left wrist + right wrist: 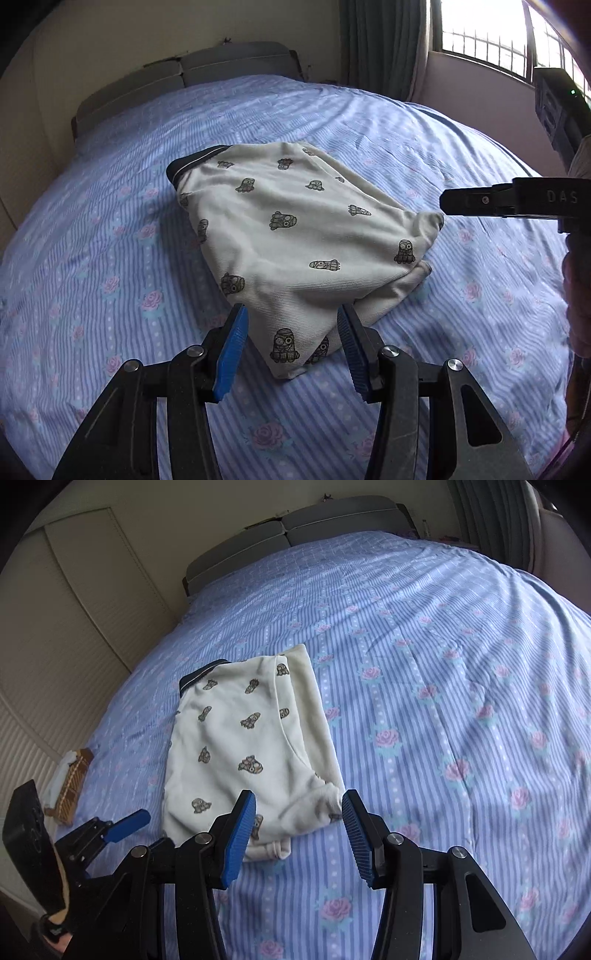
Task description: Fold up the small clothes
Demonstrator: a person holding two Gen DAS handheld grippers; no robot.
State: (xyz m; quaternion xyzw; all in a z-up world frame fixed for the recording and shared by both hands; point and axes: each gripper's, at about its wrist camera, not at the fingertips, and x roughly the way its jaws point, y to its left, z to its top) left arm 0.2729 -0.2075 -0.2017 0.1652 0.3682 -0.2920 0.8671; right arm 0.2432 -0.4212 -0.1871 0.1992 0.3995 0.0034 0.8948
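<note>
A small white garment (295,236) printed with dark cartoon figures and edged with a navy waistband lies folded on the bed; it also shows in the right wrist view (240,746). My left gripper (291,317) is open, its blue pads either side of the garment's near corner, not gripping it. My right gripper (299,805) is open and empty, just above the garment's near right corner. The right gripper's body (491,201) shows side-on at the garment's right corner in the left wrist view. The left gripper (122,827) shows at lower left in the right wrist view.
The bed has a blue striped sheet with pink roses (443,686) and a grey headboard (229,62). A small brown and white object (70,782) lies at the bed's left edge by a louvred wardrobe door (48,686). A barred window (484,40) and curtain stand at the far right.
</note>
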